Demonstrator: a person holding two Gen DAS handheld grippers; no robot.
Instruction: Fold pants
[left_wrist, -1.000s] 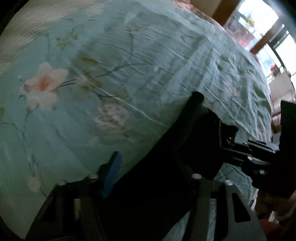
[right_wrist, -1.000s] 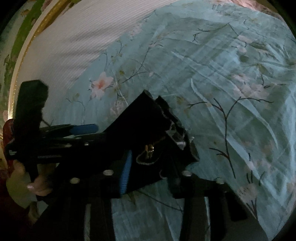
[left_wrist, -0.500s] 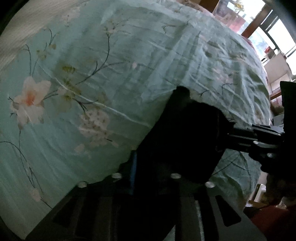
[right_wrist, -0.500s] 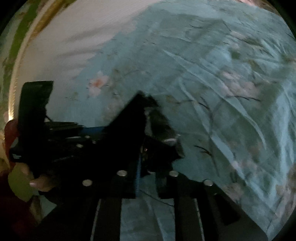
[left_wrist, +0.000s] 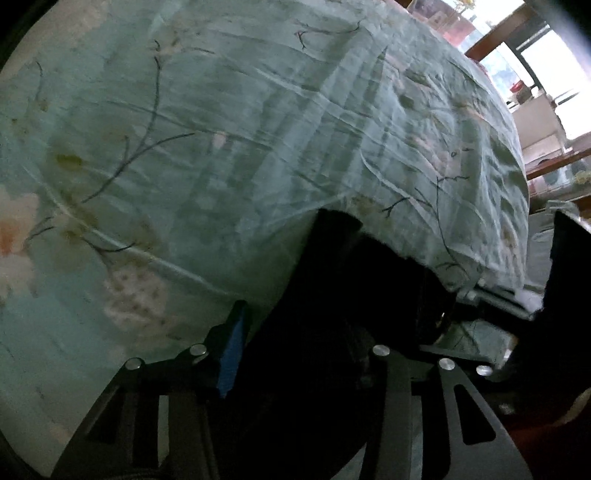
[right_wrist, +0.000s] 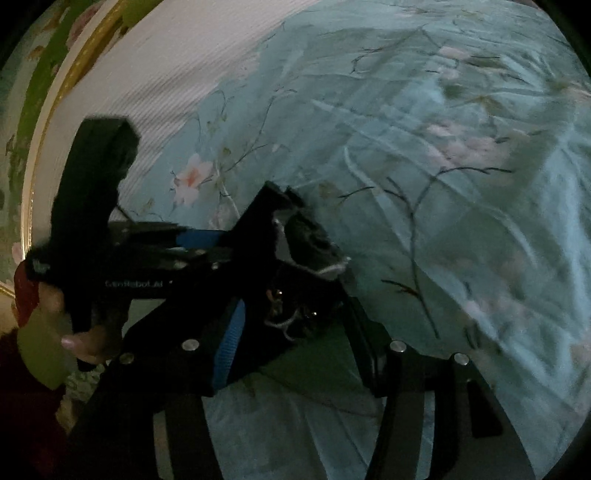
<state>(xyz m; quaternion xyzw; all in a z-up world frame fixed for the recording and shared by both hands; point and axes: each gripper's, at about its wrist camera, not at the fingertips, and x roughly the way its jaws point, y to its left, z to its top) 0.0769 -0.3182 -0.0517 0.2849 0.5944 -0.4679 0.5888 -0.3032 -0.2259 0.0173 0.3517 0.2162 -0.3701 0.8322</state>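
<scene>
The black pants (left_wrist: 354, 280) hang bunched in front of both cameras, above a teal floral bedspread (left_wrist: 258, 129). In the left wrist view the dark cloth fills the space between my left gripper's (left_wrist: 306, 343) blue-padded fingers, which stand wide apart around it. In the right wrist view the pants' waist (right_wrist: 295, 266), with a button and white drawstring, sits between my right gripper's (right_wrist: 303, 332) spread fingers. The left gripper's body (right_wrist: 110, 243) and the hand holding it show at the left of that view.
The bedspread (right_wrist: 443, 184) covers most of both views. A white ribbed headboard panel (right_wrist: 166, 74) and a gold-framed floral wall lie at the upper left. Windows and wooden furniture (left_wrist: 535, 110) stand beyond the bed's far edge.
Both grippers' fingers closed together around the cloth half a second ago and now stand wide apart again. The pants stay bunched between them, shifted slightly over the bed.
</scene>
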